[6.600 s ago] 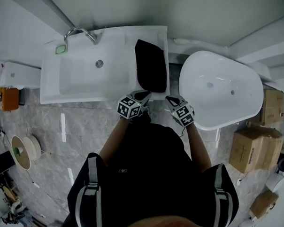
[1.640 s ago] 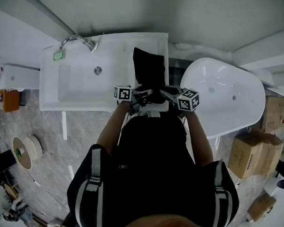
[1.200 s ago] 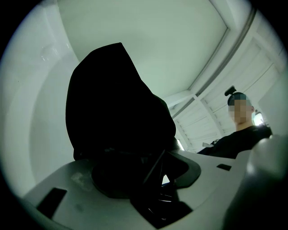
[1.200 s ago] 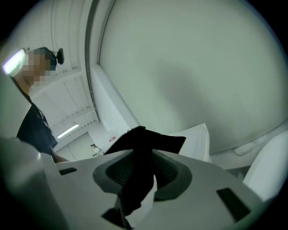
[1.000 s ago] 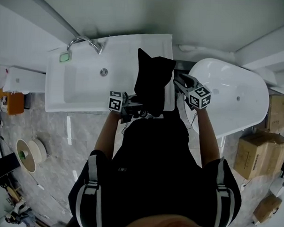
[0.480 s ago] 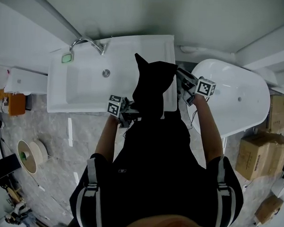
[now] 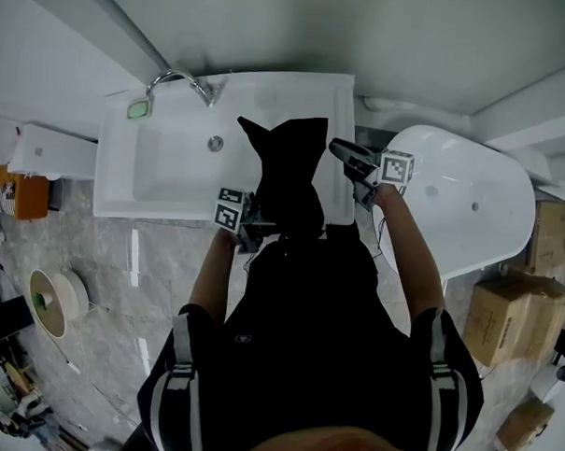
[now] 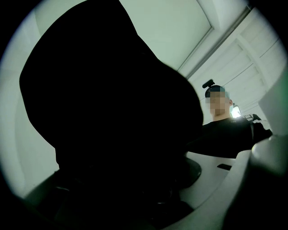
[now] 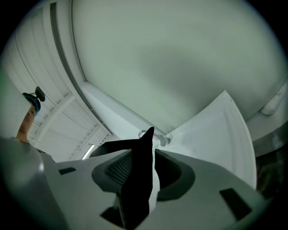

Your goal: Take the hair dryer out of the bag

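A black fabric bag (image 7: 289, 173) stands lifted over the right end of the white sink counter (image 7: 339, 101), its pointed corner up and to the left. My left gripper (image 7: 254, 226) is at the bag's lower left edge and holds it; the bag (image 8: 108, 99) fills the left gripper view in darkness and hides the jaws. My right gripper (image 7: 340, 153) is at the bag's upper right edge. Its jaws are closing with a strip of the bag (image 9: 139, 179) between them, and a light gap still shows beside the right pad. No hair dryer is visible.
The sink basin (image 7: 173, 164) with a chrome faucet (image 7: 181, 78) lies left of the bag. A white bathtub (image 7: 470, 209) stands to the right, with cardboard boxes (image 7: 512, 323) beyond it. A spool (image 7: 50, 299) sits on the floor at left. Another person (image 8: 225, 130) stands nearby.
The bag's top corner has swung to the left. My right gripper has rolled and moved left onto the bag's right edge. The left gripper has stayed at the bag's lower edge.
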`<state>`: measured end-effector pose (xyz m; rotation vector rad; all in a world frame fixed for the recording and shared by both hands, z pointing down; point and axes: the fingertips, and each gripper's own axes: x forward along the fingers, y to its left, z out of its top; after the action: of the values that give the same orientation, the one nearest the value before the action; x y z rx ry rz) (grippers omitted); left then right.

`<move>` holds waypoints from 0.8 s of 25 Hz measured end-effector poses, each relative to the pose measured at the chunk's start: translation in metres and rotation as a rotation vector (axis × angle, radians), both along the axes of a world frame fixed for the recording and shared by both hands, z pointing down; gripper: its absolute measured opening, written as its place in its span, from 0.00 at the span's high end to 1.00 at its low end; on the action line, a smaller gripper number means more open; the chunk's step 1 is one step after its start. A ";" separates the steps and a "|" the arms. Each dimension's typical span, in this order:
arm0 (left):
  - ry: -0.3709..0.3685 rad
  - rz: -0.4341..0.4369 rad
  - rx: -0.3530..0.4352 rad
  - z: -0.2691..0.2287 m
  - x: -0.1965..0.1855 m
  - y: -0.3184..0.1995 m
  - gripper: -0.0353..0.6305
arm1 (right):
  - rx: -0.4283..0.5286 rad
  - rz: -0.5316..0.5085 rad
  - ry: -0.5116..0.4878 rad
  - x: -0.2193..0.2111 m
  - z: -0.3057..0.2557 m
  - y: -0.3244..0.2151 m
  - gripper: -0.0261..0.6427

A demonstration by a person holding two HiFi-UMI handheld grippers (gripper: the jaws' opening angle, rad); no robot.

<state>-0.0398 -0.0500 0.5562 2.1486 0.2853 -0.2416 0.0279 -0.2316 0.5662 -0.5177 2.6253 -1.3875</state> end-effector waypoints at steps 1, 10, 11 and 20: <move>-0.007 0.001 0.002 0.001 -0.001 0.000 0.65 | -0.007 -0.006 -0.012 -0.005 0.000 0.000 0.66; -0.070 0.062 0.040 0.003 0.002 0.013 0.65 | -0.070 0.025 -0.075 -0.016 0.002 -0.024 0.66; -0.076 0.066 0.043 0.003 0.002 0.013 0.65 | -0.069 0.034 -0.065 -0.015 0.003 -0.026 0.73; -0.146 0.072 0.059 0.016 0.004 0.013 0.65 | 0.080 0.246 -0.030 0.047 -0.050 -0.078 0.86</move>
<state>-0.0359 -0.0371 0.5726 2.1964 0.2879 -0.0343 0.0749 -0.3094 0.5159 -0.7713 2.4806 -1.2011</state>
